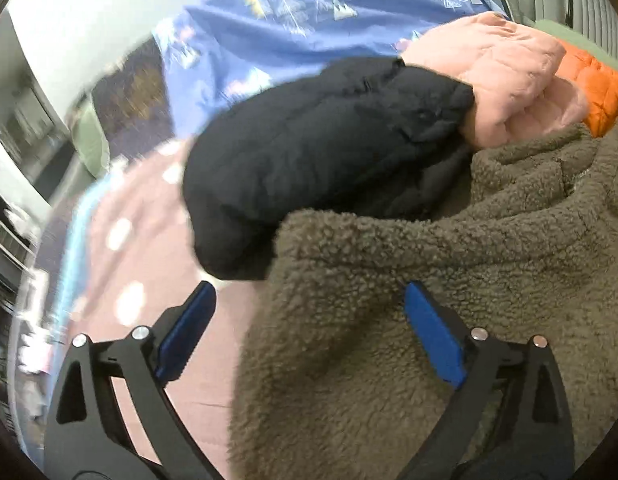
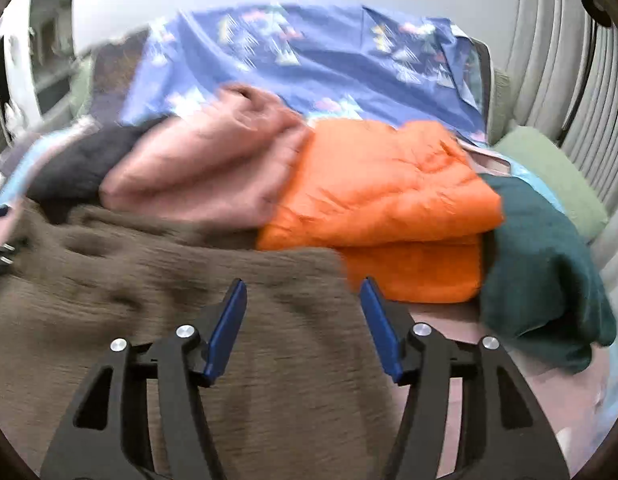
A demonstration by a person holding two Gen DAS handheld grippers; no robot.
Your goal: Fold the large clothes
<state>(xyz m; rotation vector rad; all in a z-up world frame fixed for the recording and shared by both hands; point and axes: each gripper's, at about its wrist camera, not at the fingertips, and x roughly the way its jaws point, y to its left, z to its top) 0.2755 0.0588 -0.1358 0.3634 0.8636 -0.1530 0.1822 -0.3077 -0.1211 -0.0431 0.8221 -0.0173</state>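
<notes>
The left tool (image 1: 309, 296) and the right tool (image 2: 303, 292) both stand spread over the brown fleece jacket (image 1: 409, 320) — nothing is pinched between their blue pads. The fleece lies nearest on the bed (image 1: 149, 248). Just behind it sit a black jacket (image 1: 309, 152), a pink one (image 2: 197, 176) and an orange one (image 2: 389, 192) — a dark green garment (image 2: 541, 264) lies to its right.

brown fleece (image 2: 149, 280) smeared by blur; black jacket (image 1: 309, 160) partly hidden.
</notes>
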